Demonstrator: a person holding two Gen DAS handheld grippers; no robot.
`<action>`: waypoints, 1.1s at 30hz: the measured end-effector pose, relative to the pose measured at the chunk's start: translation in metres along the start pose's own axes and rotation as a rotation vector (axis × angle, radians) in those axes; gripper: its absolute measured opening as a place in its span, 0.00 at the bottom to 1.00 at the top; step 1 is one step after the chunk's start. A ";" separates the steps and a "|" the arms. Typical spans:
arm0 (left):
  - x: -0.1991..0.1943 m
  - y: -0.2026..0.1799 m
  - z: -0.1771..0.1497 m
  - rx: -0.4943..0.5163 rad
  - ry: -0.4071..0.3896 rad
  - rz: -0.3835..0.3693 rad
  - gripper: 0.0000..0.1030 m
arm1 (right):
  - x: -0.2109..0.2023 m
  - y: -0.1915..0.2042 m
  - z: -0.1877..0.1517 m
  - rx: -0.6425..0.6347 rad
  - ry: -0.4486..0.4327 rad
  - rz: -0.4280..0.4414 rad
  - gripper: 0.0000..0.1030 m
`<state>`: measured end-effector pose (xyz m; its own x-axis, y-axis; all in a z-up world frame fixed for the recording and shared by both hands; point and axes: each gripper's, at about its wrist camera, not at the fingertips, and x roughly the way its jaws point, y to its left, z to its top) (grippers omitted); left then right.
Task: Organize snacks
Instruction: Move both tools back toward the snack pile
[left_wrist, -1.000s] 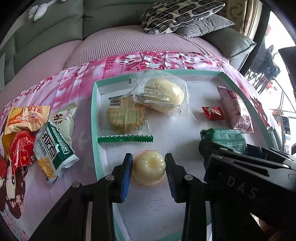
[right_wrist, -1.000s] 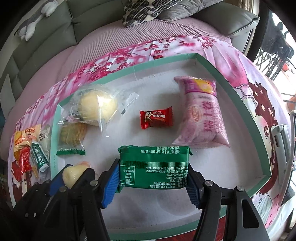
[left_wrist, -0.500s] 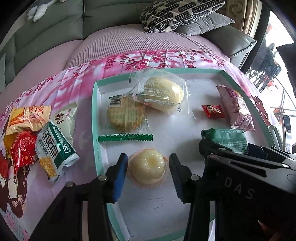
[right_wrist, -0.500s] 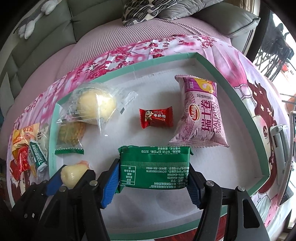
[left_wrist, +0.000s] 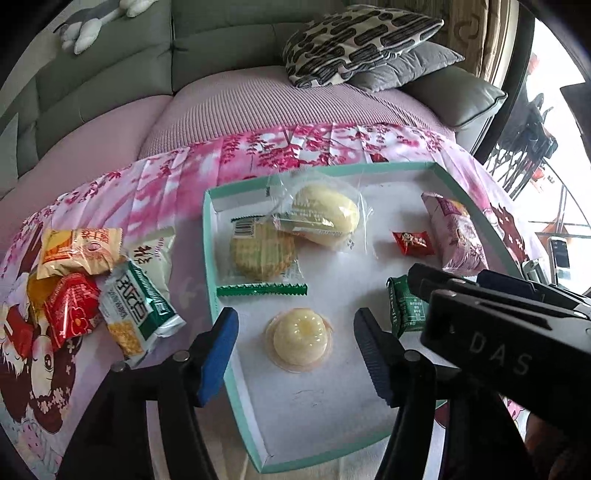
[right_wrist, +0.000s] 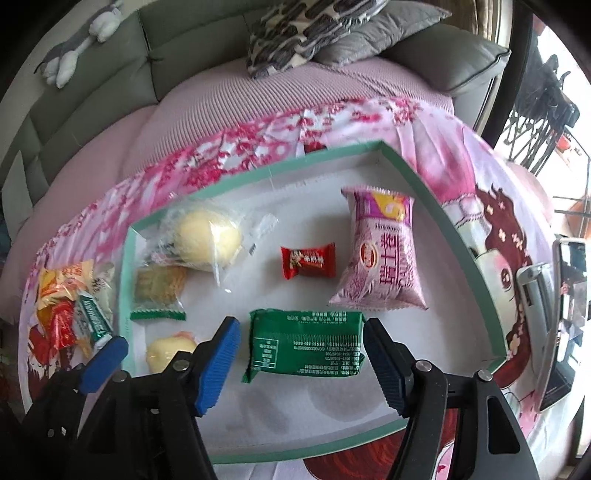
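A white tray with a teal rim (left_wrist: 207, 236) (right_wrist: 469, 254) lies on a pink floral cloth. My left gripper (left_wrist: 293, 349) is open, its blue pads apart on either side of a pale jelly cup (left_wrist: 300, 339) that rests in the tray. My right gripper (right_wrist: 301, 363) is open around a green packet (right_wrist: 304, 345) lying flat in the tray; the pads stand just off its ends. The tray also holds a wrapped bun (left_wrist: 325, 216), a round cracker (left_wrist: 261, 254), a red candy (right_wrist: 308, 261) and a pink packet (right_wrist: 384, 258).
Several loose snack packets (left_wrist: 92, 284) lie on the cloth left of the tray. A phone on a stand (right_wrist: 565, 314) is at the right edge. A sofa with cushions (left_wrist: 354, 40) stands behind.
The left gripper's jaws have opened wide off the jelly cup, which stays in the tray. The right gripper's jaws have opened off the green packet. Both grippers have pulled back slightly.
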<state>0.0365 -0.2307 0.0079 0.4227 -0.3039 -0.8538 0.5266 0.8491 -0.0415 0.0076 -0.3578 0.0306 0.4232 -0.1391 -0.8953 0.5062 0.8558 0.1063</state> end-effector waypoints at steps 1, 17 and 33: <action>-0.002 0.001 0.000 -0.004 -0.002 0.003 0.65 | -0.003 0.000 0.000 -0.001 -0.008 0.003 0.71; -0.017 0.064 0.006 -0.216 -0.030 0.068 0.66 | -0.012 0.000 0.002 0.000 -0.030 0.005 0.71; -0.032 0.153 -0.007 -0.432 -0.039 0.239 0.91 | -0.017 0.046 0.000 -0.128 -0.057 0.030 0.94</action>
<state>0.0987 -0.0885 0.0250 0.5261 -0.0883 -0.8458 0.0616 0.9959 -0.0656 0.0235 -0.3160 0.0505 0.4801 -0.1376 -0.8664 0.3947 0.9159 0.0733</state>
